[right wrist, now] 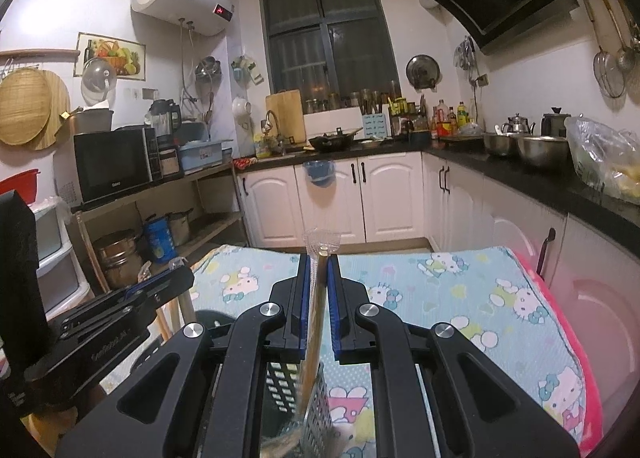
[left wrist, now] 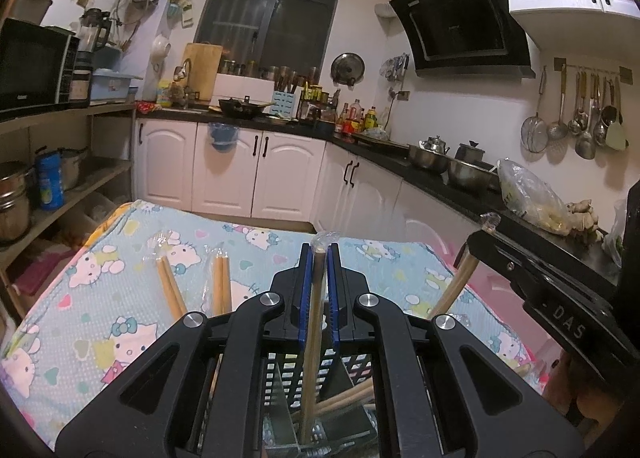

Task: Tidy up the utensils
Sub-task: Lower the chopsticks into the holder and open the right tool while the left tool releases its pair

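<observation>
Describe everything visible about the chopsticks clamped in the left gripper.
The wrapped chopsticks look like a pale wooden pair in a clear plastic sleeve that crinkles above their top end. They stand nearly upright, clamped between the blue pads of the left gripper, which is shut on them. Their lower end reaches down into the black slotted utensil holder, where other chopsticks already lean.

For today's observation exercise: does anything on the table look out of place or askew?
Two wrapped chopstick pairs lie loose on the cartoon-cat cloth, outside the black slotted holder. Sticks already inside lean crookedly. Each set of tongs grips a wrapped pair over the holder.
</observation>
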Demonstrator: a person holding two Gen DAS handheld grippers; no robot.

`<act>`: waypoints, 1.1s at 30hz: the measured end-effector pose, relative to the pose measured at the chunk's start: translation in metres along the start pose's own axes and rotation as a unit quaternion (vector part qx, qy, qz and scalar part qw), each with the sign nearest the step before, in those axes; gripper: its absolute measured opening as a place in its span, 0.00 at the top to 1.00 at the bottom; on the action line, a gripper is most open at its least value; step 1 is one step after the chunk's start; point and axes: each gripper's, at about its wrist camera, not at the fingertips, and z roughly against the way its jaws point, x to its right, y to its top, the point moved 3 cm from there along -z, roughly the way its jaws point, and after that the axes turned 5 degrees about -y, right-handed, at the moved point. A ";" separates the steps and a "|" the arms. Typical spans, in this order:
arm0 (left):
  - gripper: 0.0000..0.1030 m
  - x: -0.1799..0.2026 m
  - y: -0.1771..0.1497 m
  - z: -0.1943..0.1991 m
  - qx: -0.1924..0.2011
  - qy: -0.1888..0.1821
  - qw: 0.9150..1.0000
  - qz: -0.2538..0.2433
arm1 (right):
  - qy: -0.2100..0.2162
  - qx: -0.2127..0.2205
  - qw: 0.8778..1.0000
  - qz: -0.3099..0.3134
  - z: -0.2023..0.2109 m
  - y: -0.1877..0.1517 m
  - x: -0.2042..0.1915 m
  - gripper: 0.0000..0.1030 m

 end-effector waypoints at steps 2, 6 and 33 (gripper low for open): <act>0.98 -0.002 0.000 0.000 -0.003 0.000 1.000 0.002 | 0.001 -0.007 1.000 -0.002 0.002 -0.002 0.001 0.91; 0.98 -0.003 -0.002 0.000 -0.016 -0.005 1.000 0.006 | 0.001 -0.018 1.000 -0.007 0.006 -0.006 0.003 0.91; 0.56 -0.013 -0.020 0.023 -0.077 -0.011 0.996 0.036 | -0.002 -0.054 0.998 -0.009 0.036 -0.019 0.004 0.65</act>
